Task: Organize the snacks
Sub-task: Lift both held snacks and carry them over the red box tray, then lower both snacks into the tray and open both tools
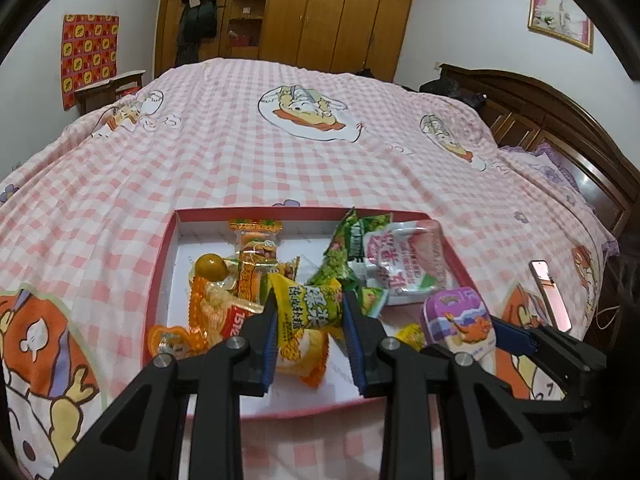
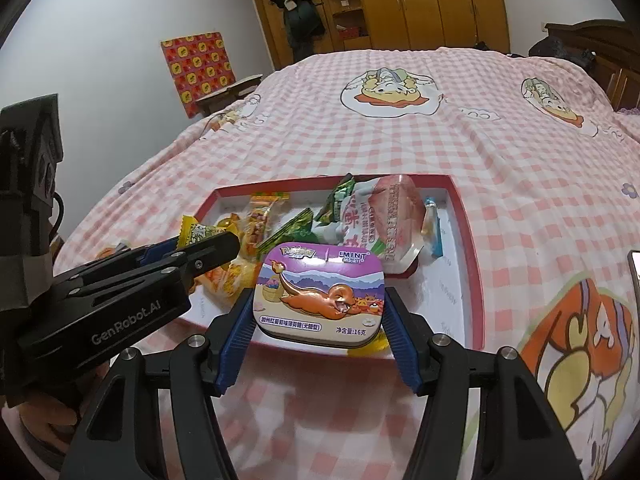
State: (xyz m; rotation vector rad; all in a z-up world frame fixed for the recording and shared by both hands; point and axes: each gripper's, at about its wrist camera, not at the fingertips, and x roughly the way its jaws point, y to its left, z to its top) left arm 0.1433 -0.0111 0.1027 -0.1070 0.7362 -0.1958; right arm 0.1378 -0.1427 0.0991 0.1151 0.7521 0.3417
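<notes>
Left wrist view: a shallow red-rimmed box [image 1: 170, 264] with a white floor lies on a pink checked bedspread [image 1: 240, 152]. It holds a loose pile of snacks: an orange-topped clear packet [image 1: 256, 240] near the far wall, a round amber sweet [image 1: 211, 267], an orange jelly cup [image 1: 172, 340] at the near left corner, green wrappers [image 1: 340, 248] and a white-and-pink pouch [image 1: 404, 260] on the right side. The left gripper [image 1: 308, 320] is clamped on a yellow-green sachet [image 1: 310, 308], which sits between the blue pads above the pile. The box floor is bare along its left side and near edge. Just right of it, the purple mint tin [image 1: 456, 316] hangs over the box's near right part. A phone [image 1: 550, 294] lies on the bedspread right of the box, well clear of the rim.

Right wrist view: the right gripper [image 2: 320, 320] is closed on the mint tin [image 2: 320, 296], pads touching its left and right edges, lid face up. The tin sits over the near rim of the box [image 2: 460, 208]. The white-and-pink pouch [image 2: 384, 216] lies just behind the tin. The floor on the right side of the box is largely open, with one small blue-ended packet [image 2: 432, 224] there. The left gripper [image 2: 188, 248] reaches in from the left, with the sachet [image 2: 196, 234] at its tip. Beyond the box the bedspread [image 2: 400, 140] is open as far as the wooden wardrobe [image 2: 420, 0].
</notes>
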